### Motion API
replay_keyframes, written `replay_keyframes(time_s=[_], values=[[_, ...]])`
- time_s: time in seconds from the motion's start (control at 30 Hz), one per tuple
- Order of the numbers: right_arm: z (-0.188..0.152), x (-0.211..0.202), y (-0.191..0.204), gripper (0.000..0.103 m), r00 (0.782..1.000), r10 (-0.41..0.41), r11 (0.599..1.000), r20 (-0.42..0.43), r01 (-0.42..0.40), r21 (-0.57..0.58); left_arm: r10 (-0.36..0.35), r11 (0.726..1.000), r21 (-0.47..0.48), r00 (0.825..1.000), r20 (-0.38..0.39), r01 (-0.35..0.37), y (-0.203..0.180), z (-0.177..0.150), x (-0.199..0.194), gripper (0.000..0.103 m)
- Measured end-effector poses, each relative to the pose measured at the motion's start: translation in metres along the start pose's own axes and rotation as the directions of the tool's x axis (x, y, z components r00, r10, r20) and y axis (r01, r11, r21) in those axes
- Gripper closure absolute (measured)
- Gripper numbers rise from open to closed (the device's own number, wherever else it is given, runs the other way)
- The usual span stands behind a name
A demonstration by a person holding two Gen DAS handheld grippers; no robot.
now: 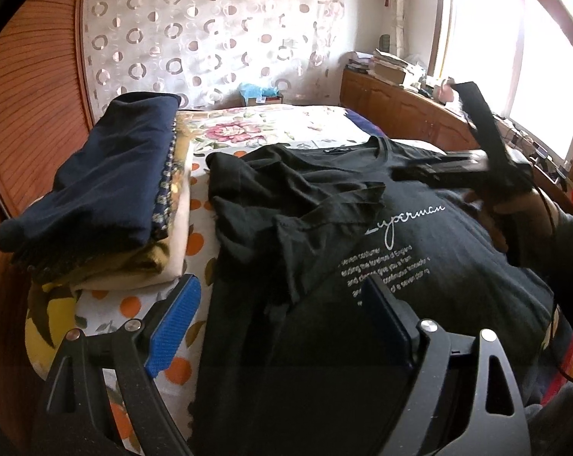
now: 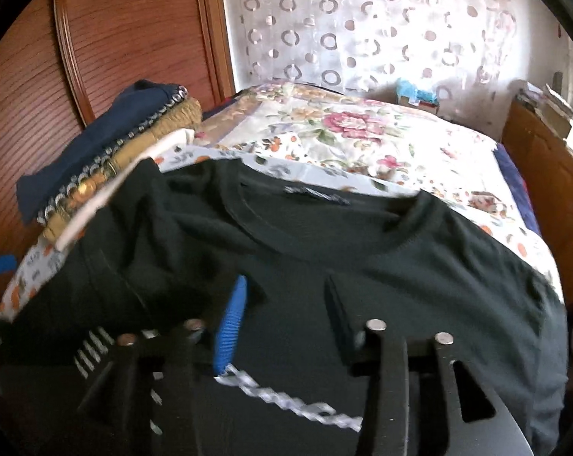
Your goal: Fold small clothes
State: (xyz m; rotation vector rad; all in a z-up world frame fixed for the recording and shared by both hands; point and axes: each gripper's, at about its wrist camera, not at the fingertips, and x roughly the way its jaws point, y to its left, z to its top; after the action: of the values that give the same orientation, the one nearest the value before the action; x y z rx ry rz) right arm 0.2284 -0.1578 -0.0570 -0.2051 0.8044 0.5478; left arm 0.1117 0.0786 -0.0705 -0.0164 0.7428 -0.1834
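Note:
A black T-shirt with white print lies face up on the floral bed sheet, collar toward the far end. One sleeve is rumpled and folded inward over the chest. My left gripper stands wide open low over the shirt's near left part. Its blue pad is over the sheet beside the shirt's edge, and nothing is between the jaws. My right gripper hovers over the chest below the collar, jaws partly apart and blurred, pressing on nothing. In the left wrist view a hand holds it at the right.
A stack of folded clothes, dark blue on top, sits on the bed left of the shirt. A wooden wardrobe stands behind it. A wooden cabinet piled with books runs under the window on the right. A small box sits at the bed's far end.

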Motion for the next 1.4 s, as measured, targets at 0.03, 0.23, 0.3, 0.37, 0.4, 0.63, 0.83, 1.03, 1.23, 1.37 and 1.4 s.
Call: replay_keyframes(time_s=[0.03, 0.23, 0.3, 0.37, 0.4, 0.63, 0.83, 1.03, 1.23, 1.37, 1.4], values=[[-0.004, -0.006, -0.005, 0.049, 1.000, -0.003, 1.000, -0.011, 0.003, -0.004, -0.004, 1.000, -0.004, 1.000, -0.001, 0.004, -0.001, 0.002, 0.002, 0.016], [-0.049, -0.036, -0.030, 0.049, 0.996, -0.070, 0.997, -0.059, 0.068, -0.034, -0.007, 1.000, -0.006, 1.000, -0.011, 0.007, -0.004, 0.011, 0.013, 0.016], [-0.060, -0.040, -0.037, 0.049, 0.995, -0.078, 0.997, -0.063, 0.076, -0.026, -0.003, 1.000, -0.002, 1.000, -0.014, 0.003, -0.006, 0.014, 0.017, 0.016], [-0.065, -0.047, -0.043, 0.049, 0.994, -0.084, 0.996, -0.070, 0.083, -0.019, -0.004, 1.000, -0.004, 1.000, -0.020, 0.004, -0.007, 0.016, 0.021, 0.016], [-0.068, -0.046, -0.045, 0.049, 0.993, -0.085, 0.996, -0.078, 0.084, -0.015, -0.001, 1.000, -0.004, 1.000, -0.022, 0.001, -0.007, 0.017, 0.023, 0.016], [-0.075, -0.052, -0.054, 0.045, 0.995, -0.083, 0.996, -0.045, 0.084, 0.004, 0.002, 1.000, 0.025, 1.000, -0.020, -0.001, -0.018, 0.025, 0.028, 0.017], [-0.067, -0.047, -0.054, 0.041, 0.994, -0.096, 0.995, -0.046, 0.097, 0.014, 0.003, 1.000, 0.019, 0.999, -0.046, -0.002, -0.018, 0.039, 0.045, 0.049], [-0.067, -0.047, -0.056, 0.039, 0.994, -0.103, 0.994, -0.040, 0.104, 0.019, 0.041, 0.999, -0.001, 0.994, -0.103, -0.041, -0.010, 0.044, 0.069, 0.059], [-0.067, -0.047, -0.057, 0.038, 0.994, -0.106, 0.994, -0.039, 0.106, 0.021, 0.026, 0.999, -0.022, 0.988, -0.150, -0.030, -0.005, 0.037, 0.082, 0.066], [-0.067, -0.047, -0.059, 0.037, 0.994, -0.106, 0.994, -0.040, 0.107, 0.025, -0.021, 0.999, -0.035, 0.990, -0.138, 0.016, -0.006, 0.032, 0.075, 0.091], [-0.067, -0.046, -0.059, 0.036, 0.993, -0.107, 0.994, -0.040, 0.108, 0.026, -0.031, 0.999, -0.032, 0.991, -0.134, 0.027, -0.007, 0.030, 0.072, 0.093]])
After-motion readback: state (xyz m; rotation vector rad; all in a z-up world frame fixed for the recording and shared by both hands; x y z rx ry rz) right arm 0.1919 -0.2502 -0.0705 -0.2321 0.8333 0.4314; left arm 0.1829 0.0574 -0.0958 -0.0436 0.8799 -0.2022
